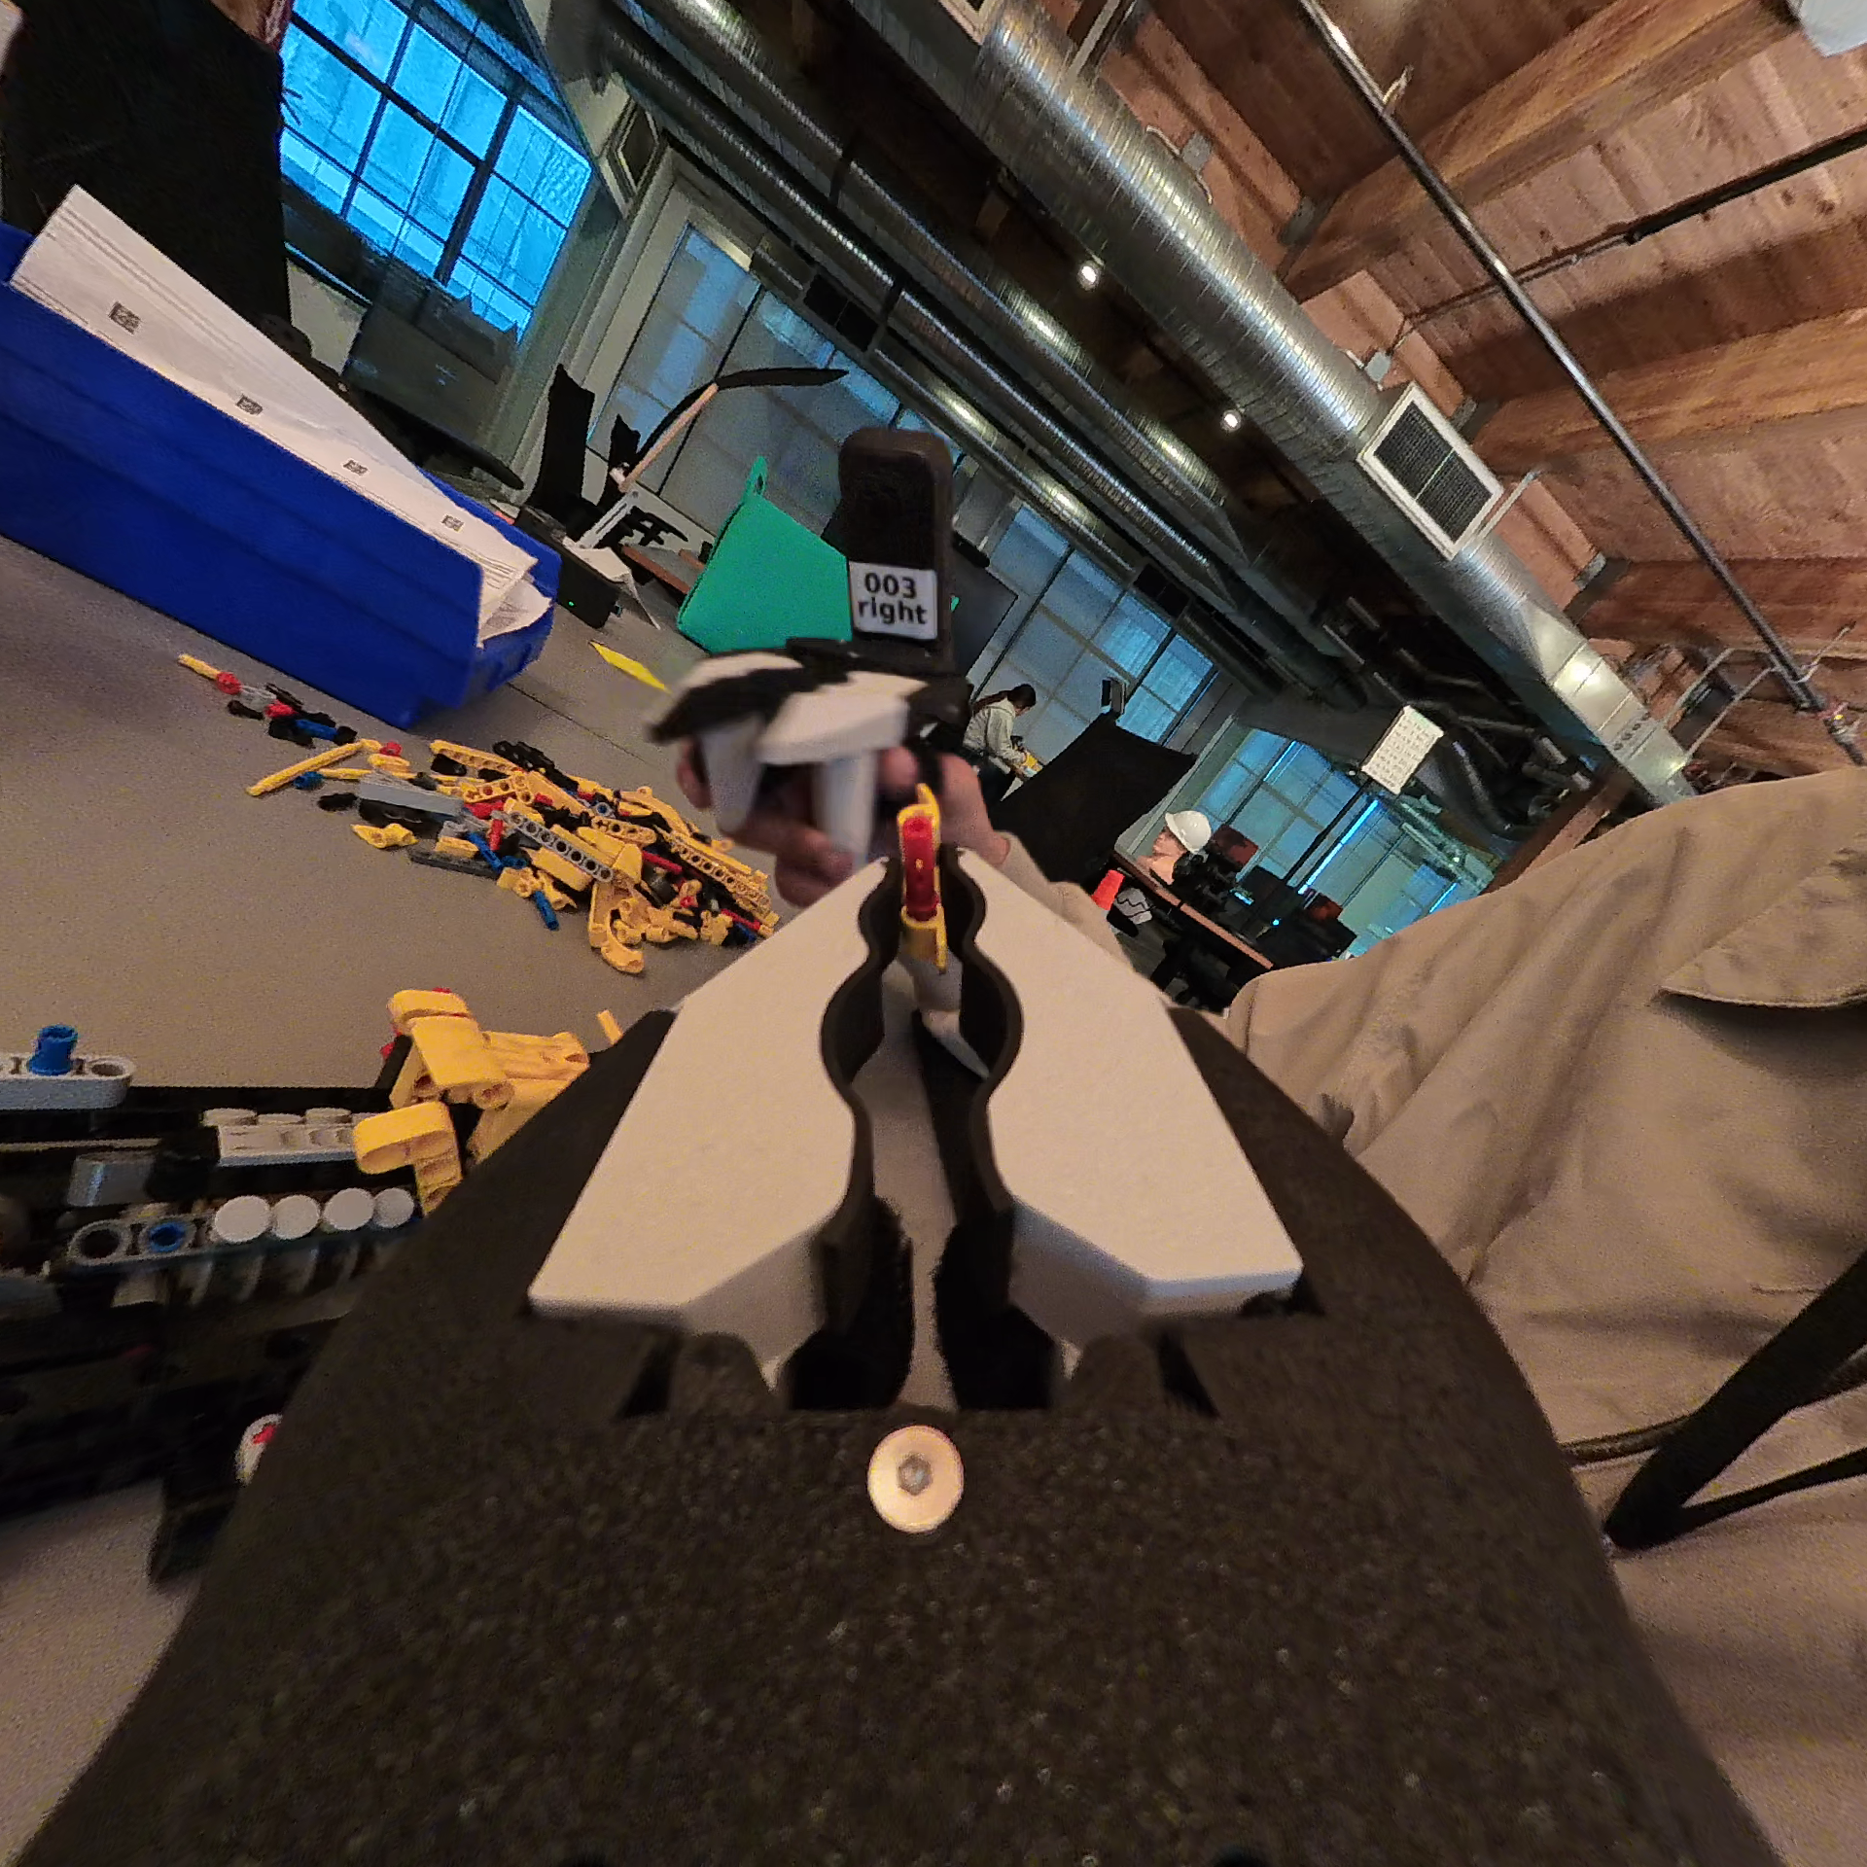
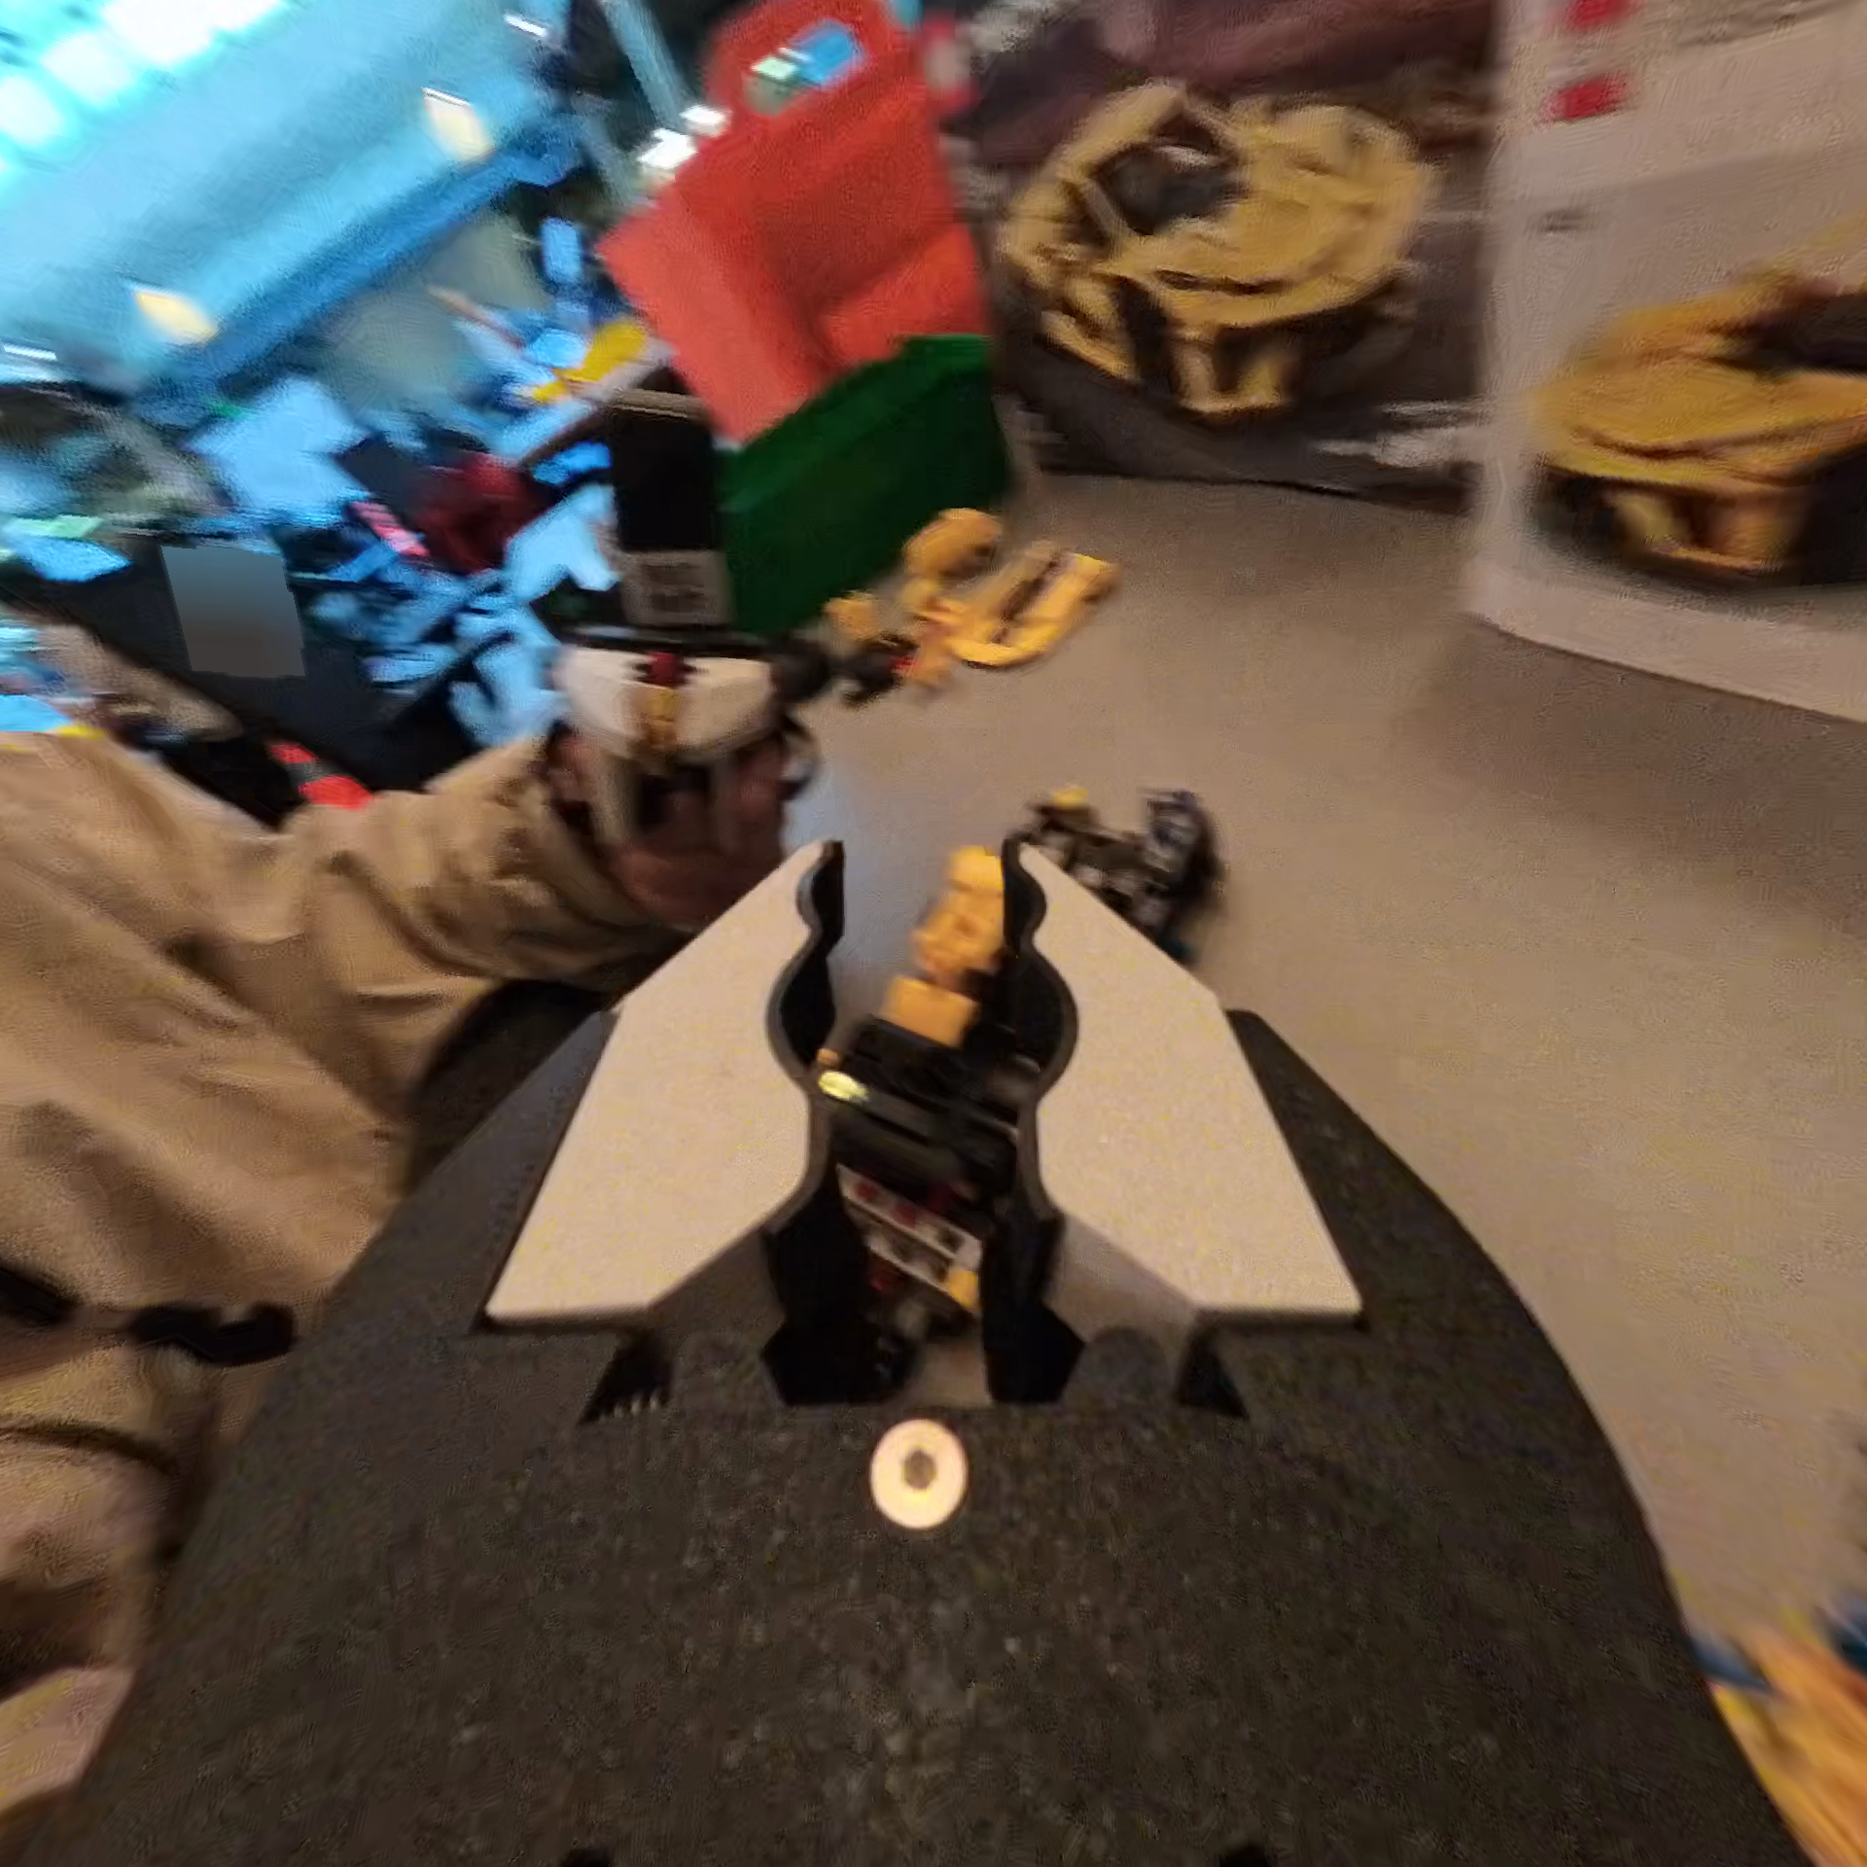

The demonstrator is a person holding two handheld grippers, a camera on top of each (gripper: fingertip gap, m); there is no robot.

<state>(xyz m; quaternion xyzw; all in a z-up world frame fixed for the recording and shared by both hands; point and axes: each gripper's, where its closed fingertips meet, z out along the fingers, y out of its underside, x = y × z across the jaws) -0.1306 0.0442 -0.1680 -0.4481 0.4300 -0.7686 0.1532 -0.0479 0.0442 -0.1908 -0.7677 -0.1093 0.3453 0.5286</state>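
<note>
My left gripper (image 1: 921, 869) is shut on a small yellow piece with a red pin (image 1: 919, 859) and holds it above the grey table (image 1: 152, 889). It also shows in the blurred right wrist view (image 2: 662, 697), facing the camera. My right gripper (image 2: 924, 859) has its jaws apart. A black and yellow brick model (image 2: 929, 1091) shows through the gap, and I cannot tell if it touches the fingers. In the left wrist view the right gripper (image 1: 748, 722) is held by a hand just beyond my left fingertips. The part-built model (image 1: 253, 1162) lies at lower left.
A pile of yellow, black and red loose pieces (image 1: 566, 849) lies on the table. A blue bin (image 1: 253, 525) holding papers stands at the back left, a green bin (image 1: 768, 576) behind. Picture boxes (image 2: 1697, 455) stand at right. A beige sleeve (image 1: 1566, 1111) is close by.
</note>
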